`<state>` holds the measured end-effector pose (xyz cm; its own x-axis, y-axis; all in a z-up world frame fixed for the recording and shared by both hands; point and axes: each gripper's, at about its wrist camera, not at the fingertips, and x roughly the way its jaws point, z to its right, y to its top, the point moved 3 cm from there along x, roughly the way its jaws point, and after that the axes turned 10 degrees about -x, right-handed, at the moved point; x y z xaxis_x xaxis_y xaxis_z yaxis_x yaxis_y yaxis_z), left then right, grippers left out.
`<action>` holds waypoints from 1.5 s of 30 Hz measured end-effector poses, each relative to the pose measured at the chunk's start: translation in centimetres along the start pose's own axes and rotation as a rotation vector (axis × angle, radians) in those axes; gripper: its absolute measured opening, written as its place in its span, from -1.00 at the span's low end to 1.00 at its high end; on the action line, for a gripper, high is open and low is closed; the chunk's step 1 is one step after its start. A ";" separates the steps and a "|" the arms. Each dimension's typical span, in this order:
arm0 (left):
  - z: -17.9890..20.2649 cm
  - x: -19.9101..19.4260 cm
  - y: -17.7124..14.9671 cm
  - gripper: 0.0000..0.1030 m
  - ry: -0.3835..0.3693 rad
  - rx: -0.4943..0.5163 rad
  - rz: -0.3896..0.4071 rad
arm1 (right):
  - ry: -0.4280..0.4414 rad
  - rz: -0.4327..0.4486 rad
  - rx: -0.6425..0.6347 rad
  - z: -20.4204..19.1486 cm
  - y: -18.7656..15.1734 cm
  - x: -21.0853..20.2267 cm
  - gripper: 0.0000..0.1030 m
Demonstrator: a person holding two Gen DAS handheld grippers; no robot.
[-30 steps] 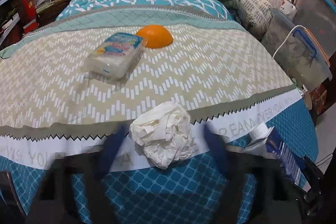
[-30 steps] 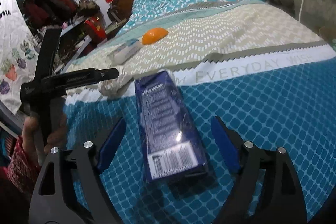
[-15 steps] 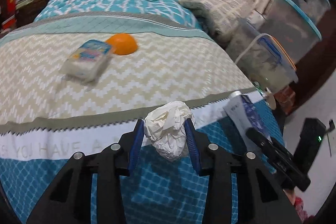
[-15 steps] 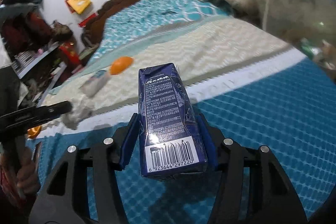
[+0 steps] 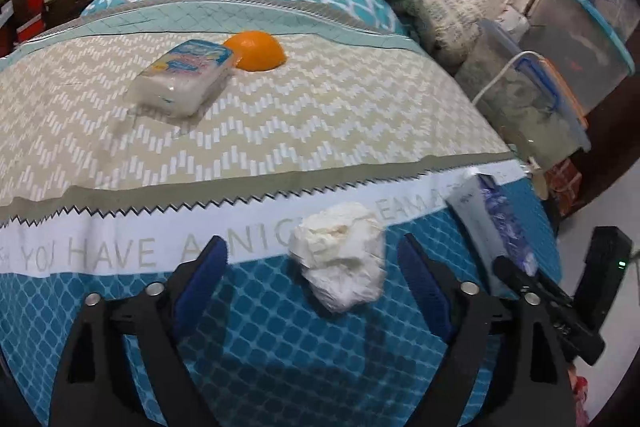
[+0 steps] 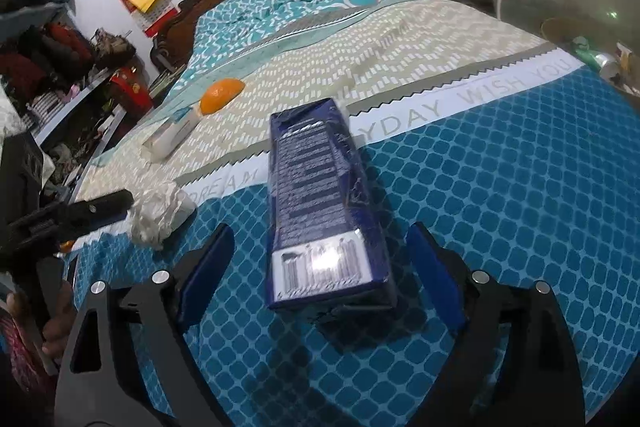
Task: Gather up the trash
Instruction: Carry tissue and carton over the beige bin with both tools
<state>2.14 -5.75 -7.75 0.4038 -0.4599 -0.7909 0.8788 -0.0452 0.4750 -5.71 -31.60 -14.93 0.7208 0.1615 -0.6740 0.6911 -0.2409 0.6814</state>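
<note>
Left wrist view: we see our left gripper (image 5: pixel 312 267) with jaws just sprung wide; the crumpled tissue (image 5: pixel 340 259) lies between them on the bedspread (image 5: pixel 280 339), pads clear of it.
Right wrist view: our right gripper (image 6: pixel 320 267) has jaws just opened too; the blue carton (image 6: pixel 320 203) lies flat between them, untouched.
Farther up the bed: tissue pack (image 5: pixel 184 79) touching orange half (image 5: pixel 256 51).

Bed (image 5: pixel 280 131) with patterned cover, on it crumpled tissue (image 5: pixel 340 263), blue carton (image 6: pixel 324 207), tissue pack (image 5: pixel 184 79), orange half (image 5: pixel 256 51)
</note>
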 end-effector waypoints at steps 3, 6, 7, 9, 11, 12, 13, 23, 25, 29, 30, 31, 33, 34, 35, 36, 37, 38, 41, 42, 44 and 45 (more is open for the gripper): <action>0.9 -0.5 -0.5 0.83 -0.022 0.043 0.010 | -0.004 -0.004 -0.031 -0.5 -0.4 -0.4 0.76; 1.7 0.2 -1.0 0.83 -0.003 0.085 0.000 | -0.009 -0.007 -0.039 -0.4 -0.5 -0.6 0.76; 1.9 0.6 -1.2 0.83 0.011 0.097 -0.003 | -0.008 -0.004 -0.041 -0.4 -0.5 -0.7 0.76; 2.2 1.4 -1.5 0.69 0.039 0.123 -0.002 | -0.020 -0.003 -0.064 -0.5 -0.5 -0.7 0.43; 2.4 2.9 -2.1 -0.20 0.078 0.160 -0.037 | -0.038 -0.030 -0.100 -0.7 -0.6 -0.2 0.04; 2.2 3.3 -2.0 -0.20 0.075 0.153 -0.048 | -0.029 -0.021 -0.087 -0.5 -0.7 -0.3 0.03; 1.9 3.2 -1.9 -0.25 0.052 0.128 -0.046 | -0.019 -0.019 -0.073 -0.4 -0.6 -0.4 0.03; 5.5 2.5 1.3 -0.30 -0.072 0.125 -0.041 | -0.098 0.100 0.009 3.2 0.3 -3.2 0.03; 7.6 3.4 1.8 -0.29 -0.089 0.159 -0.053 | -0.111 0.105 0.035 4.5 0.2 -3.5 0.03; 13.5 6.9 2.2 -0.29 -0.129 0.252 -0.115 | -0.140 0.120 0.134 8.5 -0.1 -4.8 0.03; 14.7 7.8 2.2 -0.29 -0.139 0.270 -0.130 | -0.157 0.135 0.158 9.8 -0.2 -5.5 0.03; 16.6 8.9 2.2 -0.29 -0.155 0.293 -0.151 | -0.173 0.146 0.173 10.7 -0.2 -6.2 0.03; 20.1 10.7 2.5 -0.29 -0.179 0.341 -0.175 | -0.213 0.178 0.212 13.7 0.0 -7.9 0.03; 22.8 11.8 2.8 -0.29 -0.199 0.378 -0.184 | -0.227 0.190 0.225 14.9 0.3 -8.6 0.03; 24.3 12.5 2.9 -0.29 -0.213 0.399 -0.189 | -0.246 0.204 0.239 16.4 0.7 -9.4 0.03; 26.8 13.5 3.3 -0.29 -0.235 0.430 -0.195 | -0.263 0.214 0.251 17.7 1.2 -10.0 0.03; 29.0 14.4 3.6 -0.29 -0.252 0.454 -0.196 | -0.281 0.226 0.267 19.3 1.8 -10.7 0.03; 30.7 15.1 3.8 -0.29 -0.264 0.471 -0.196 | -0.299 0.241 0.285 21.0 2.6 -11.3 0.03; 36.7 18.5 4.8 -0.28 -0.301 0.523 -0.195 | -0.339 0.254 0.309 25.3 5.3 -11.6 0.03; 38.0 19.5 5.0 -0.28 -0.298 0.533 -0.193 | -0.348 0.253 0.315 26.9 6.1 -11.4 0.03; 41.0 22.4 5.3 -0.27 -0.289 0.540 -0.203 | -0.364 0.237 0.327 29.3 7.2 -10.6 0.03; 42.1 23.9 5.3 -0.27 -0.278 0.538 -0.211 | -0.365 0.227 0.330 30.4 7.7 -10.0 0.04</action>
<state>5.75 -54.35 -7.88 0.0914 -0.6016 -0.7936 0.6524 -0.5659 0.5042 -9.17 -64.15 -11.59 0.7446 -0.2584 -0.6154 0.4245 -0.5281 0.7354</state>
